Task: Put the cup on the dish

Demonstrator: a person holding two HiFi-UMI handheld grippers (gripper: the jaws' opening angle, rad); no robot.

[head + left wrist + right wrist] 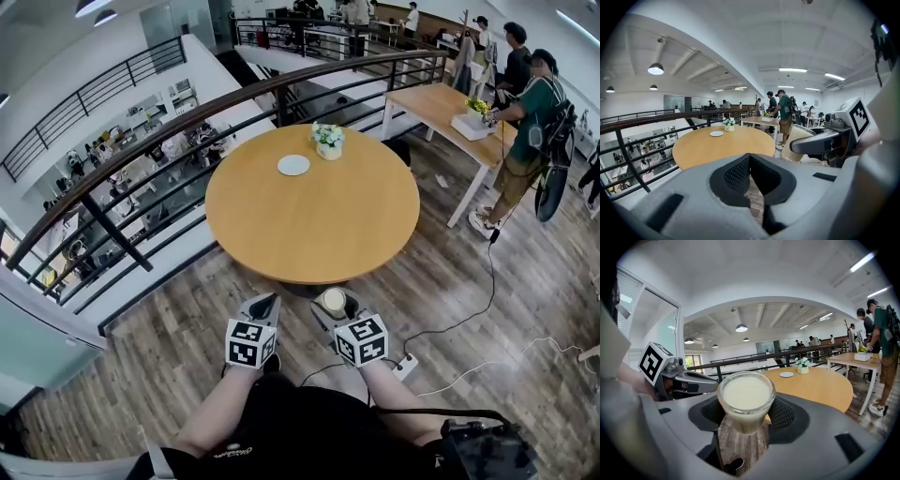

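As right tongs point(746, 414) are gripping the full cup point(746, 397) — left tongs point(750, 174) closed — it is probably needing level carrying to the counter's point(309, 220) far-side dish point(293, 165).

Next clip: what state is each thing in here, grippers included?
Cup: upright, full of pale liquid, held above the floor, not yet on the dish.
Dish: empty, on the round table beside the flower pot.
Right gripper: shut on the cup.
Left gripper: shut, empty.
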